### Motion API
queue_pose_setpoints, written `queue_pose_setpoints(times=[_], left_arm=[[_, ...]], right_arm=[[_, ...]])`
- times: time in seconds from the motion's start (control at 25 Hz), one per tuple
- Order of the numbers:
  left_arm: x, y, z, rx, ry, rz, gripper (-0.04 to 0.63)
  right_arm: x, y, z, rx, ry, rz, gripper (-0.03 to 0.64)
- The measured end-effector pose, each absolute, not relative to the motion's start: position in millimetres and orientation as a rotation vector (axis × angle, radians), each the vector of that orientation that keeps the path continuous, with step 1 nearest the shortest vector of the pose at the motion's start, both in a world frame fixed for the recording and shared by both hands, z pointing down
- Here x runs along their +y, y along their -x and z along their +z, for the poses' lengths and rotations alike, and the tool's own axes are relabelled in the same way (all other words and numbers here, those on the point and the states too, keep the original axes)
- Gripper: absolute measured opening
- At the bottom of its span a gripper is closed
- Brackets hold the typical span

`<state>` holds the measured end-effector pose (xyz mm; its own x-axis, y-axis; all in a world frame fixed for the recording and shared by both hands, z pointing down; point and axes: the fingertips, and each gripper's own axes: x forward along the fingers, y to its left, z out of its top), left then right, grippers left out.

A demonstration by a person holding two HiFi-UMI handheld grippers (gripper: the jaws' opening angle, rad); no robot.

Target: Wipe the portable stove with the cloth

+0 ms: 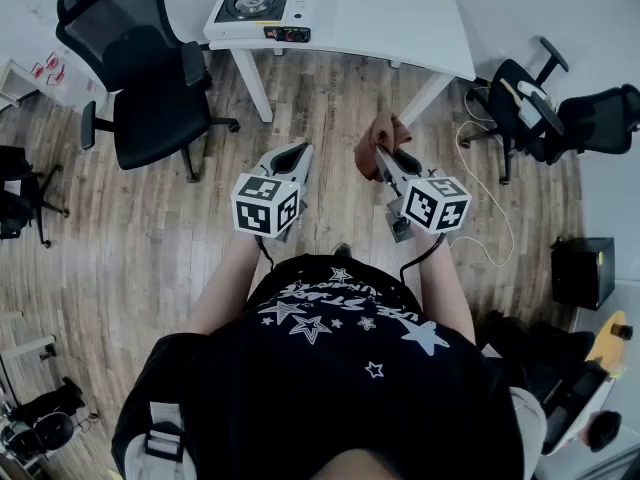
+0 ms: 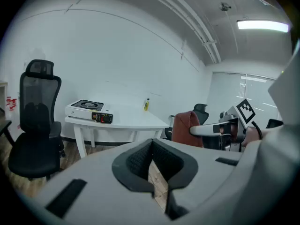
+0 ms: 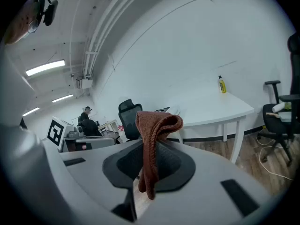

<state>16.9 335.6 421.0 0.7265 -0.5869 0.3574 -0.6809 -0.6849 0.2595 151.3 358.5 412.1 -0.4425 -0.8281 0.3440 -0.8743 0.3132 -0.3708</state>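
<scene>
Plainly, the cloth (image 3: pixel 156 125) is the easy part of this job: a rust-brown knitted rag, soft, limp and light, drooping over itself wherever it is not held. The right gripper (image 3: pixel 144 165) pinches it across a fold, jaws pressed onto the fabric, so that a loop stands above the pads and a tail hangs below. That hold looks secure for carrying. For wiping, I judge it better to have more cloth bunched past the jaw tips, so that fabric and not plastic meets the metal. The knit should grip rather than slide, though it could snag on the burner ring or the knob.

The left gripper (image 2: pixel 152 165) carries nothing; its jaws are pressed together, with only floor showing behind them. The portable stove (image 1: pixel 256 6) sits at the left end of the white table (image 1: pixel 400 23) in the head view, well apart from both grippers across a stretch of wooden floor. It looks light and boxy, likely to skate under a firm wipe — so the free gripper may need to steady its casing at a side edge.
</scene>
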Motion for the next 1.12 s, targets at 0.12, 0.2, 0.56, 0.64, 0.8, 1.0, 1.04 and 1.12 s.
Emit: queue_pose_setpoints(times=[0.12,0.2,0.56,0.64,0.8,1.0,1.04,1.12], left_arm=[[340,-10,423,-0.984,-2.539,0.338,0.008],[342,-5,424,-0.987,-2.534,0.324,0.008],[352,22,430,-0.996,-2.516,0.319,0.008],[359,31,437,-0.982,-2.5,0.33,0.008],[368,50,450,-0.975,-2.49,0.35,0.008],[365,71,453,-1.005,-2.478,0.348,0.008],[364,73,454,-1.008,-2.473,0.346,0.008],[361,76,457,-1.016,-2.466,0.345,0.008]], right_arm=[[362,-147,414,-2.462,-1.608,0.794,0.054],[364,-143,414,-2.462,-1.606,0.794,0.054],[381,-115,423,-2.472,-1.535,0.769,0.054],[386,-105,430,-2.462,-1.51,0.754,0.054],[392,-90,442,-2.45,-1.492,0.77,0.054],[386,-80,444,-2.458,-1.507,0.778,0.054],[384,-78,445,-2.459,-1.497,0.779,0.054],[377,-77,448,-2.46,-1.48,0.781,0.054]])
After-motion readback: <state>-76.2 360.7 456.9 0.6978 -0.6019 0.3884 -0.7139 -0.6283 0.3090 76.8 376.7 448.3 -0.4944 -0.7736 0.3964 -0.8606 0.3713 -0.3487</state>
